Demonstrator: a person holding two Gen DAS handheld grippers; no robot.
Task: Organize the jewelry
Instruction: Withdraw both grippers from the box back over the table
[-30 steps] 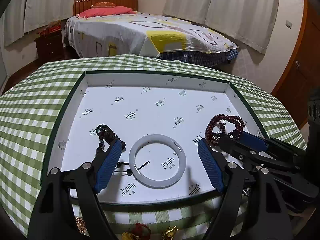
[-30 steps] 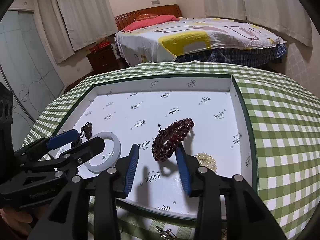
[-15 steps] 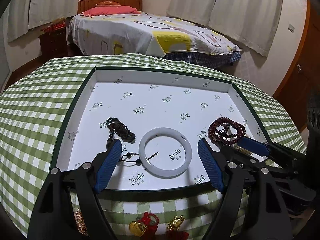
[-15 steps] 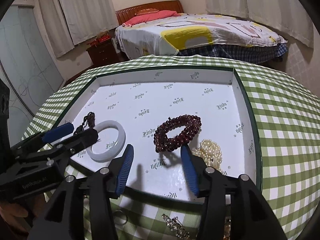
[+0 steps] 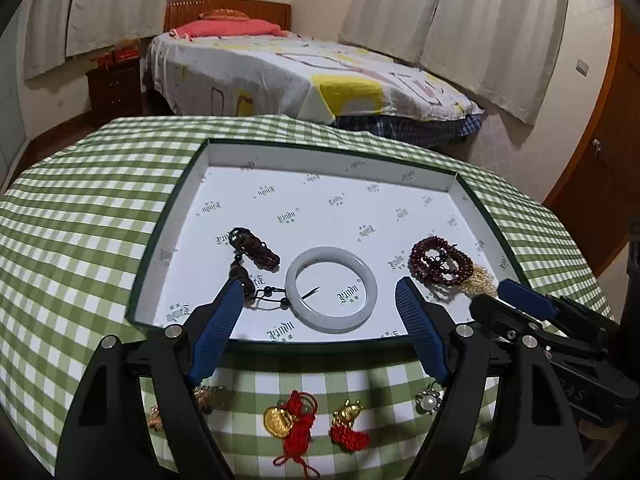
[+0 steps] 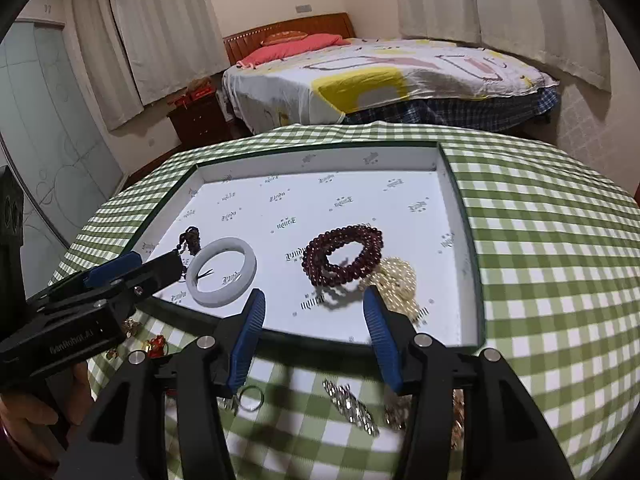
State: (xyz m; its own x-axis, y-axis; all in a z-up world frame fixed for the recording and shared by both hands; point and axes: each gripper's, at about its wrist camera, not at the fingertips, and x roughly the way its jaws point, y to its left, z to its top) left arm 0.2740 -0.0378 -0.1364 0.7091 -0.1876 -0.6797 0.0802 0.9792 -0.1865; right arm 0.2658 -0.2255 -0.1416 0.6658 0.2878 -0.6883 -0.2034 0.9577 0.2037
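Beyond right gripper (image 6: 314, 306) (empty): bead bracelet (image 6: 343, 255)

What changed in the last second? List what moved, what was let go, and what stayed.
Both tongs pulled back toward the near edge of the tray. The right tongs, whose jaws have just been opening, let go of the dark red bead bracelet, which now lies beside the pearl strand. The left tongs stayed open and empty. The white jade bangle and dark carved pendant did not move.
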